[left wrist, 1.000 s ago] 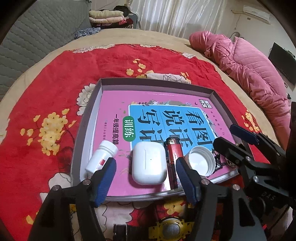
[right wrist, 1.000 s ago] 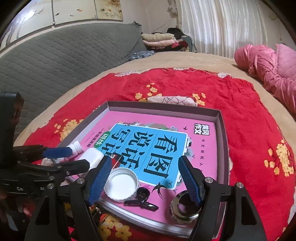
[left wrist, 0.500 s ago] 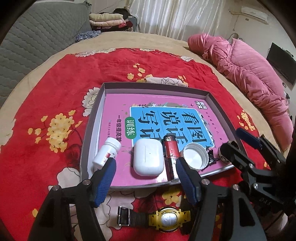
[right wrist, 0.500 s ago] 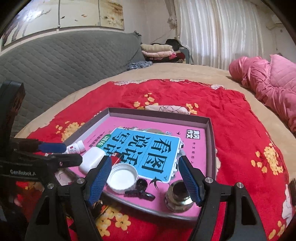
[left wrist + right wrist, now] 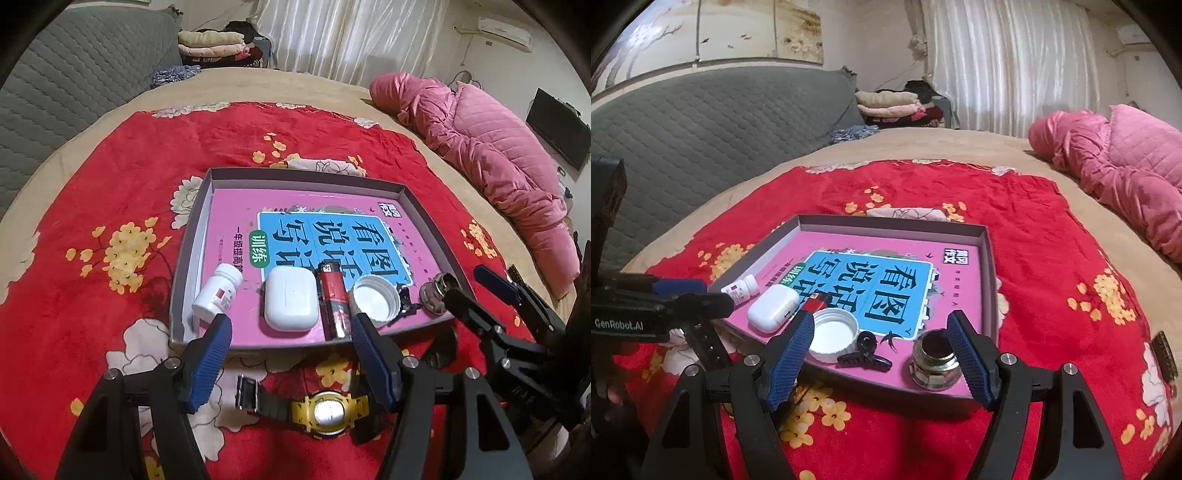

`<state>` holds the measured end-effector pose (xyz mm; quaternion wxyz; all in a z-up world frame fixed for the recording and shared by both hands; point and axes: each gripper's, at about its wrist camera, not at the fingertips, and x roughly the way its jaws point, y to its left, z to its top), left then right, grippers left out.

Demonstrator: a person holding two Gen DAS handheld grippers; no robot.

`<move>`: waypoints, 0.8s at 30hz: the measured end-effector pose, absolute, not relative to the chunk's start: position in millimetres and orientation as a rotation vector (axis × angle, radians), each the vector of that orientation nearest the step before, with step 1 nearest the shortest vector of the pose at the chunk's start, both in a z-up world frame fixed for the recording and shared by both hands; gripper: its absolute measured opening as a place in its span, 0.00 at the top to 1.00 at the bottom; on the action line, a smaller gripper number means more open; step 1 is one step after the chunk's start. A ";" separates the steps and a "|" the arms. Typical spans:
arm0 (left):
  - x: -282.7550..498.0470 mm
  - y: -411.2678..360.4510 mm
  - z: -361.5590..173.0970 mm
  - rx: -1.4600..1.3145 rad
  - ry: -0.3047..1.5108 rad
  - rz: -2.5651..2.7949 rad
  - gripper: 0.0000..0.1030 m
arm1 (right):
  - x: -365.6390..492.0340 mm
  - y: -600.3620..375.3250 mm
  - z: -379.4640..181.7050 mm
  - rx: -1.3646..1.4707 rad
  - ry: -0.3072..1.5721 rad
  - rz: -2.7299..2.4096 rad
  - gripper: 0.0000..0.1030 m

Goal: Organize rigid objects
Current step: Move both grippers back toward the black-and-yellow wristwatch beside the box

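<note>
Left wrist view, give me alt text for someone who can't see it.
The open left gripper hovers before a shallow grey tray on a red floral blanket, holding a pill bottle, white earbud case, red lighter and white cap. A yellow watch lies outside it.

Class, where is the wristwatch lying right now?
In the left wrist view, the wristwatch lies on the red cloth, outside the tray's near edge.
</note>
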<state>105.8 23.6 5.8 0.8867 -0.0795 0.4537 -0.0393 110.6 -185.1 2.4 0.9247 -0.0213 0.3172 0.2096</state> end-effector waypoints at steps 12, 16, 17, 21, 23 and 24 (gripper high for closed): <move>88.6 19.0 4.7 -0.165 0.954 -0.100 0.35 | 81.8 -197.7 12.9 -0.015 0.661 0.401 0.27; 81.6 19.0 7.4 -0.154 0.953 -0.098 0.35 | 74.7 -194.8 15.0 -0.029 0.657 0.402 0.27; 80.3 19.3 7.7 -0.150 0.954 -0.096 0.35 | 73.0 -194.5 15.3 -0.034 0.655 0.403 0.27; 75.2 19.3 9.1 -0.146 0.955 -0.097 0.35 | 64.4 -191.0 17.7 -0.058 0.645 0.406 0.27; 73.2 19.7 9.7 -0.145 0.955 -0.099 0.35 | 61.3 -190.2 18.2 -0.065 0.645 0.409 0.27; 72.1 20.0 10.3 -0.144 0.954 -0.100 0.35 | 59.9 -189.9 18.3 -0.067 0.646 0.411 0.27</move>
